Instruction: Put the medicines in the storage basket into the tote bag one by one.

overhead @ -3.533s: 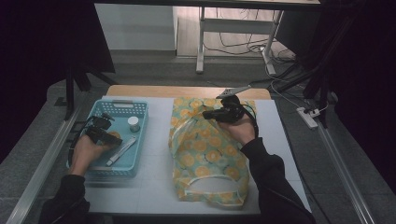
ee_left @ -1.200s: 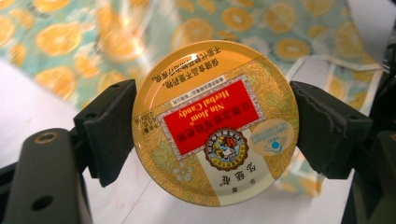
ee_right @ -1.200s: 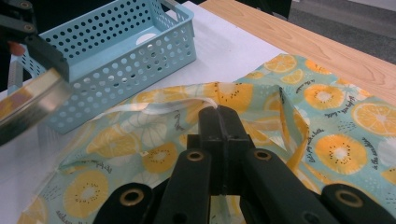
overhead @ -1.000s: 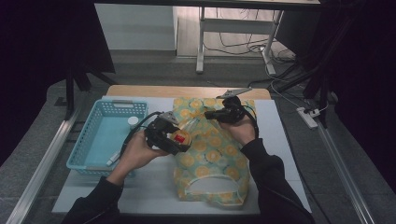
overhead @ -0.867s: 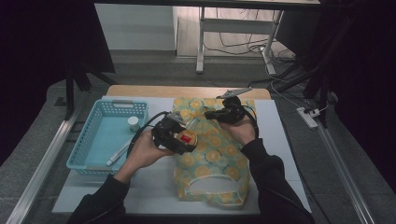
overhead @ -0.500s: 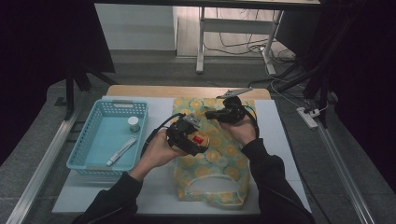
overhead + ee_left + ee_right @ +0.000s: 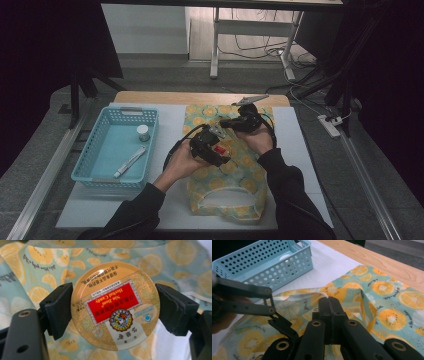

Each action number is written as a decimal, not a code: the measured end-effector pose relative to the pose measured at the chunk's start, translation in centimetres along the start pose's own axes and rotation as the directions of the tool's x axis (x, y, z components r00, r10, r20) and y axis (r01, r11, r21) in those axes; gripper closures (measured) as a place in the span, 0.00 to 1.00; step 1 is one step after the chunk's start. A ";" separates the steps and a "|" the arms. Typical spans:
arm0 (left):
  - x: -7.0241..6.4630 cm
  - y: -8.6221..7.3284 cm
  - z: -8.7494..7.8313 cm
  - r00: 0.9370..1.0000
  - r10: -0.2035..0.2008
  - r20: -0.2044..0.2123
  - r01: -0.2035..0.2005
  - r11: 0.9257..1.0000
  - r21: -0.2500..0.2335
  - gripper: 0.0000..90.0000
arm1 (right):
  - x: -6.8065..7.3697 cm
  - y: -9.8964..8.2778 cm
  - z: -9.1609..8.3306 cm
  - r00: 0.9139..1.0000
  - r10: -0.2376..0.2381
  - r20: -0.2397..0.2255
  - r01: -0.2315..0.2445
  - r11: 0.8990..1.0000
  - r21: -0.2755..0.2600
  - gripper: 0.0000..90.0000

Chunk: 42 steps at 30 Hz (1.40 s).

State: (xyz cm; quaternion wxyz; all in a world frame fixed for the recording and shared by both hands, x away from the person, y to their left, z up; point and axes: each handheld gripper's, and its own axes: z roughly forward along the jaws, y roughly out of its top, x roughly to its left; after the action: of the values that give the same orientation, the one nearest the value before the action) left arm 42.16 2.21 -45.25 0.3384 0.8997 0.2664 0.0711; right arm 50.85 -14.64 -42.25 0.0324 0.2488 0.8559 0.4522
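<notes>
While the tin [image 7: 115, 305] sits pinched edge-on between the left tongs [image 7: 113, 305], the step looks like dropping it into the bag [image 7: 227, 165]; the right tongs [image 7: 329, 302] are pressed together on a fold of the bag's cloth, lifting the rim.

How to do it well, as a judgement:
- Keep the right tongs' pull up and away so the mouth gapes under the tin; the opening is not plainly visible, so confirm it before release.
- Bring the tin flat or slightly tilted toward the gap, low over the cloth, then spread the left tongs only once its edge is past the rim.
- Grip is only on two points of the round rim; a twist could let it slip, so move smoothly.

Tin: round, shallow, glossy gold lid, red label panel reading "Nin Jiom Herbal Candy", white band with a small crest, print upside down from the left gripper view. In the high view it shows as a red patch [image 7: 219, 149] at the left tongs [image 7: 216, 150], just short of the right tongs [image 7: 223, 123].

Bag: pale teal cloth with orange-slice print, lying under both tongs on the white tabletop [image 7: 170, 120].

Out beyond the left hand: blue basket [image 7: 85, 172] holding a small jar [image 7: 143, 132] and a tube [image 7: 129, 161].
</notes>
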 end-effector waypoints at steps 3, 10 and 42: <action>0.3 -0.1 0.7 1.000 -0.002 -0.002 0.002 1.000 0.004 0.22 | -0.3 -0.1 0.1 1.000 0.004 0.005 -0.004 1.000 0.000 1.00; 0.8 -0.4 2.3 1.000 -0.011 0.005 0.011 1.000 0.015 0.22 | -0.6 -0.3 0.3 1.000 0.009 0.014 -0.009 1.000 0.001 1.00; 1.9 -1.8 6.0 0.999 -0.039 -0.021 0.039 0.999 -0.005 0.16 | -2.0 -1.1 1.2 0.998 0.045 0.037 -0.045 0.999 0.011 1.00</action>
State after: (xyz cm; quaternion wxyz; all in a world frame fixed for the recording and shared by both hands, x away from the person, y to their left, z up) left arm 44.85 0.89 -51.07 0.3389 0.8927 0.2874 0.0747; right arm 52.52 -15.18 -44.21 0.0366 0.2764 0.8521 0.4429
